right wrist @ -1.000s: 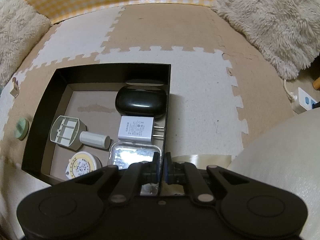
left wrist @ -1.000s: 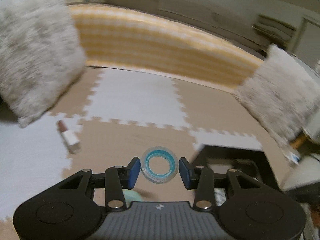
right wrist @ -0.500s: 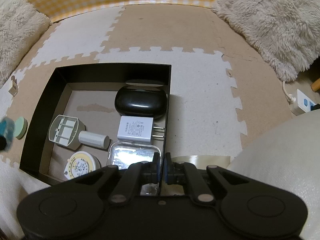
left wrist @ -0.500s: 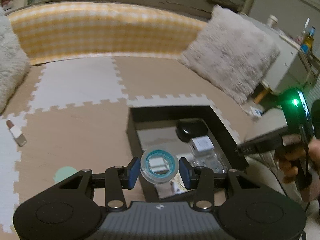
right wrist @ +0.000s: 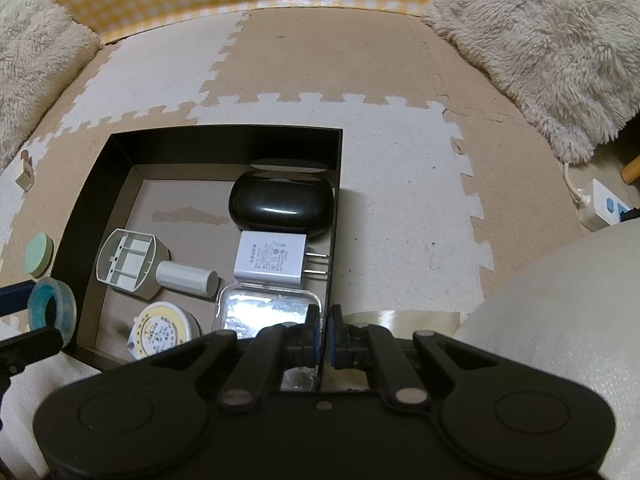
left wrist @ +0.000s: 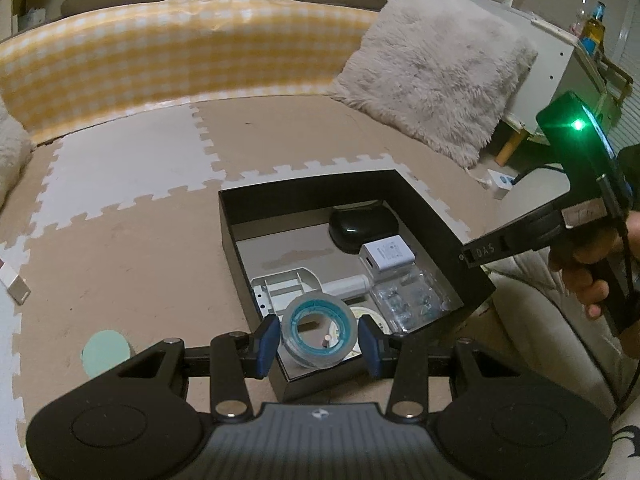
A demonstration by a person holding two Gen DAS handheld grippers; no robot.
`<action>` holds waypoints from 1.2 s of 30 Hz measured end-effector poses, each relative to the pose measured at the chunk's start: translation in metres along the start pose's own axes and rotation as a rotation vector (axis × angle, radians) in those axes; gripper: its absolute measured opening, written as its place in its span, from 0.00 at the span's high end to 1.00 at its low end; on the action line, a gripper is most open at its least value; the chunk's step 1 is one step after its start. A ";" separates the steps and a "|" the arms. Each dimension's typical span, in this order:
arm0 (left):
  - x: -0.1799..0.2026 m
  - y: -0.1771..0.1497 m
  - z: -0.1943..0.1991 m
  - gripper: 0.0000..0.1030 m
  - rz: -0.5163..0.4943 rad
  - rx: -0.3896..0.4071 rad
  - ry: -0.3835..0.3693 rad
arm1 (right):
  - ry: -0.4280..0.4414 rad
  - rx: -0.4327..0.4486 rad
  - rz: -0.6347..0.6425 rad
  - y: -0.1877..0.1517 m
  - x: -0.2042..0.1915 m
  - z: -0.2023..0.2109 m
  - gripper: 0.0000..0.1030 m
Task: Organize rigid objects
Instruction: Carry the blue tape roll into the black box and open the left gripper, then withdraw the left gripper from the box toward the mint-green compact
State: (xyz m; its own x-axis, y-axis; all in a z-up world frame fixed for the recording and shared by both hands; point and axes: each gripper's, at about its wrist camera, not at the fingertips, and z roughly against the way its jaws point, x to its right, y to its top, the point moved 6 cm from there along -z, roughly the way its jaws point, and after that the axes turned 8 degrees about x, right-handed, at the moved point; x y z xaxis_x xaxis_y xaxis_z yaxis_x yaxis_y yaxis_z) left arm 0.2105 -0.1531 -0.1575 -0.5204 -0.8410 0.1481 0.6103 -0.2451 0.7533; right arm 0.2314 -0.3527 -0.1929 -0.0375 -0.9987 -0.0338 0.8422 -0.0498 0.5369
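Observation:
My left gripper (left wrist: 319, 339) is shut on a clear tape roll with a blue core (left wrist: 319, 330) and holds it above the near left corner of the black box (left wrist: 312, 188). The roll also shows in the right wrist view (right wrist: 52, 306), just outside the box's left wall (right wrist: 80, 216). My right gripper (right wrist: 323, 332) is shut on the box's near right wall. The box holds a black case (right wrist: 280, 204), a white charger (right wrist: 272, 260), a clear plastic box (right wrist: 264, 308), a white cylinder (right wrist: 186, 278), a grey holder (right wrist: 128, 262) and a round tin (right wrist: 160, 330).
A mint round disc (left wrist: 106, 354) lies on the foam mat left of the box. A lipstick (left wrist: 14, 282) lies at the far left. Fluffy cushions (left wrist: 432, 68) and a yellow checked bolster (left wrist: 160, 60) border the mat. A power strip (right wrist: 604, 206) lies at the right.
My left gripper has carried the tape roll to the right, from over the bare mat to over the box's near left corner. The right gripper has stayed on the box wall.

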 end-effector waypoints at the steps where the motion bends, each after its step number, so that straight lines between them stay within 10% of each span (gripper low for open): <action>1: 0.000 0.000 0.000 0.57 -0.006 0.002 0.000 | 0.000 0.000 0.000 0.000 0.000 0.000 0.96; 29: 0.012 -0.006 0.005 0.39 -0.022 -0.058 -0.024 | 0.002 -0.001 0.007 0.000 -0.001 0.000 0.95; 36: 0.013 -0.005 0.008 0.21 -0.014 -0.065 -0.021 | 0.002 -0.001 0.007 0.000 -0.001 0.000 0.95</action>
State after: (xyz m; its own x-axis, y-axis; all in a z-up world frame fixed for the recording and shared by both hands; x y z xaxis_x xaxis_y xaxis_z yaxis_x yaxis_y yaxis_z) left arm 0.1959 -0.1591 -0.1536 -0.5416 -0.8269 0.1515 0.6399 -0.2886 0.7122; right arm 0.2310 -0.3518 -0.1929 -0.0307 -0.9990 -0.0314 0.8432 -0.0428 0.5359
